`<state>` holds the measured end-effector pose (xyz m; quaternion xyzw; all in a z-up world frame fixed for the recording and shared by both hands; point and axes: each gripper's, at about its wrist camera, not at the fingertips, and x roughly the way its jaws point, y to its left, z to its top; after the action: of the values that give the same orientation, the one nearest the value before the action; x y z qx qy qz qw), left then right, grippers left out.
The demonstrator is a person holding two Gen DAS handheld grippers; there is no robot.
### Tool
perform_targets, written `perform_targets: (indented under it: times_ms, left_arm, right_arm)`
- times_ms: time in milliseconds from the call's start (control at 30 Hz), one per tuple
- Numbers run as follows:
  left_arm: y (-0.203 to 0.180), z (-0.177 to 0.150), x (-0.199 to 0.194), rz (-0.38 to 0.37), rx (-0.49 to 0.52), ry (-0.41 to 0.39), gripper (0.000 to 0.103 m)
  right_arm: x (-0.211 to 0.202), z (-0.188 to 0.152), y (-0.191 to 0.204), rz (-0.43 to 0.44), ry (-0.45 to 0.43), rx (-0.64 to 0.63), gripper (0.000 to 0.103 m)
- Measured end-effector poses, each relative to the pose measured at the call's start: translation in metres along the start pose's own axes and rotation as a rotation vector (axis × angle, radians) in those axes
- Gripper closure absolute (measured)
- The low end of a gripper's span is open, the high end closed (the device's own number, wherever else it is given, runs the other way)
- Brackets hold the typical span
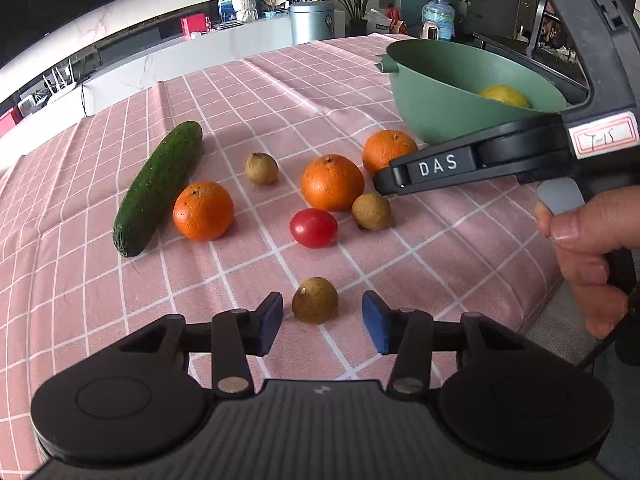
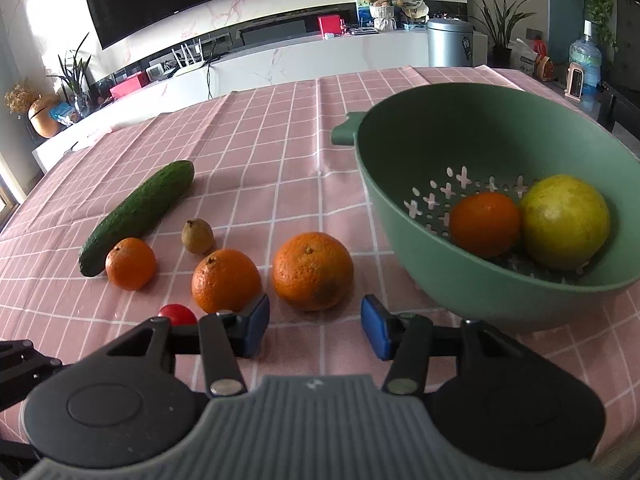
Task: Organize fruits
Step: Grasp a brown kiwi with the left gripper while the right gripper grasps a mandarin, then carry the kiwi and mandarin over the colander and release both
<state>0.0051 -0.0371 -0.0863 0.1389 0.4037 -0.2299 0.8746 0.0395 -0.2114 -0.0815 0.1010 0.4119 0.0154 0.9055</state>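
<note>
Left wrist view: left gripper (image 1: 322, 322) spread, small brown fruit (image 1: 315, 300) on tablecloth (image 1: 100, 280) between pads, untouched, dead ahead. Right wrist view: right gripper (image 2: 315, 330) spread, empty; nearest orange (image 2: 313, 270) just beyond fingertips; green colander (image 2: 420, 256) right.

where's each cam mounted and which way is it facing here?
Left wrist: on the left gripper, angled down over the pink checked tablecloth; jaws open around a small brown fruit. The right gripper and the hand holding it show at right.
Right wrist: on the right gripper, angled down at the nearest orange and green colander; jaws open, nothing between them.
Shared: cucumber, three oranges on the cloth, colander, yellow fruit.
</note>
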Motion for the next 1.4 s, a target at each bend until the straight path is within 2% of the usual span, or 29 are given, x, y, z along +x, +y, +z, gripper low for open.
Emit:
perform_targets:
  times_ms: [67, 100, 200, 333, 567, 900, 1167, 1400]
  left_arm:
    - [0.0, 0.0, 0.0, 0.008, -0.002, -0.009, 0.048]
    - [0.001, 0.0, 0.0, 0.007, -0.008, -0.011, 0.052]
    - [0.003, 0.001, -0.001, -0.004, -0.018, -0.01, 0.07]
    - [0.003, 0.001, -0.002, -0.003, -0.005, -0.011, 0.075]
    - [0.006, -0.001, -0.005, 0.001, -0.021, -0.016, 0.075]
    - [0.01, 0.003, -0.016, 0.011, -0.015, -0.04, 0.075]
    - [0.007, 0.012, -0.026, 0.009, 0.023, -0.061, 0.076]
    - [-0.004, 0.024, -0.034, -0.008, 0.08, -0.08, 0.076]
  right_arm:
    - [0.003, 0.001, 0.0, 0.001, -0.007, 0.002, 0.054]
    - [0.005, 0.002, 0.0, 0.003, -0.007, 0.005, 0.054]
    - [0.008, 0.003, 0.0, 0.012, -0.012, 0.018, 0.056]
    - [0.012, 0.005, 0.001, 0.007, -0.024, 0.031, 0.058]
    - [0.014, 0.005, 0.007, -0.014, -0.031, 0.004, 0.06]
    - [0.003, 0.002, 0.009, -0.001, -0.021, -0.008, 0.061]
    - [-0.032, 0.004, 0.005, 0.041, -0.03, -0.025, 0.061]
    - [-0.072, 0.002, -0.006, 0.076, -0.02, -0.108, 0.061]
